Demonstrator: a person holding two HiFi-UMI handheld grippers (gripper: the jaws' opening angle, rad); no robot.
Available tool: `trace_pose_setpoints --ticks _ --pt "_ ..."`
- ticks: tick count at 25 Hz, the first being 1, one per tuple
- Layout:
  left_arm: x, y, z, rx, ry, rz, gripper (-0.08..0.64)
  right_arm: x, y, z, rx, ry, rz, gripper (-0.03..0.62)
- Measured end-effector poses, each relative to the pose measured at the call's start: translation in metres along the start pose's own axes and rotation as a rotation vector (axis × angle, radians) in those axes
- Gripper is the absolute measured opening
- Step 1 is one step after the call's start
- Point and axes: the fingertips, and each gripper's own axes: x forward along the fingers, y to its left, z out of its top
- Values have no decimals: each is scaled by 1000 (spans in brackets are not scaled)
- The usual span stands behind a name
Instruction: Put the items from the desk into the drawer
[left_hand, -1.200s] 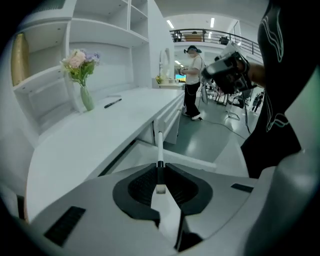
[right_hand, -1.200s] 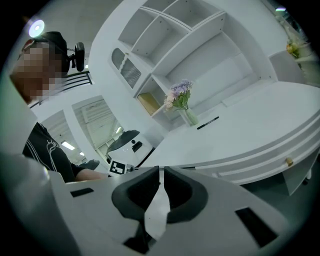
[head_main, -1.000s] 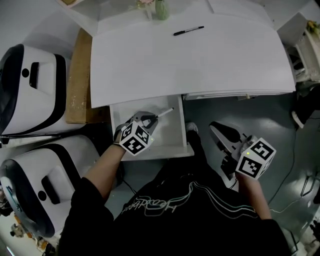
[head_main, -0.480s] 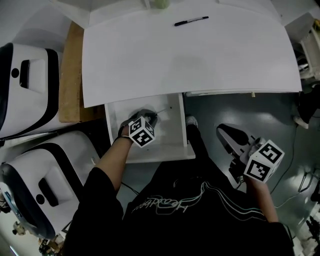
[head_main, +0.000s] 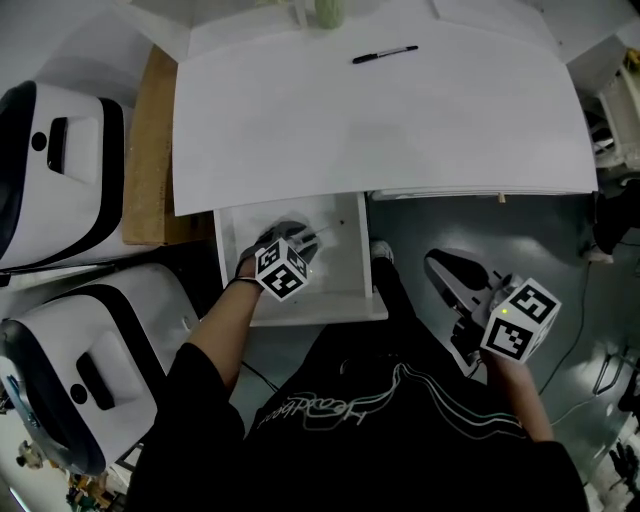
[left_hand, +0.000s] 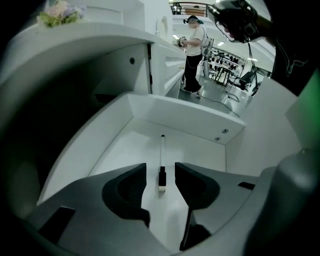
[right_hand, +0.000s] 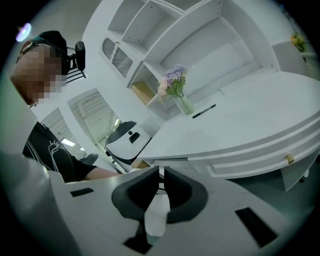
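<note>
The left gripper (head_main: 303, 237) is pointing steeply down into the open drawer (head_main: 300, 308), which is standing pulled out from under the front edge of the white desk (head_main: 380, 130). In the left gripper view, the left gripper (left_hand: 160, 175) is showing its jaws well apart. They have just been opening, and the pads are not pressing on anything. A white pen (left_hand: 161, 162) is lying flat on the drawer floor in the gap between the two jaws, clear of both pads, with its dark section and light tip nearest the camera and its thin barrel running away toward the drawer's far wall (left_hand: 190, 117). In the head view the white pen (head_main: 322, 228) is showing as a thin line just beyond the left gripper, inside the drawer.

The right gripper (head_main: 436, 263) is hanging to the right of the drawer, over the grey floor and well apart from the desk top. In the right gripper view, the right gripper (right_hand: 161, 182) is showing its jaws drawn together to a narrow slit, with nothing between them.

A black pen (head_main: 385, 54) is lying on the desk top near the far edge, well apart from both grippers. In the right gripper view the black pen (right_hand: 204, 111) is resting just beside a glass vase of flowers (right_hand: 182, 102), which is standing upright on the desk.
</note>
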Motion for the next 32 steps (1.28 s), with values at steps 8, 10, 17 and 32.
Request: trace_pose_setpoints --ticks 8,10,17,32 --pt "-121 -32 74 -52 -249 -124 247 -4 45 14 -75 -51 37 60" --pt "-161 -39 98 -97 -347 -116 243 -9 58 17 -91 -71 40 60" --pt "-299 -53 168 -242 -663 -49 146 -26 111 45 -168 -167 70 60" --pt "-368 -65 240 -389 -897 -19 21 -67 120 89 -161 -329 112 60"
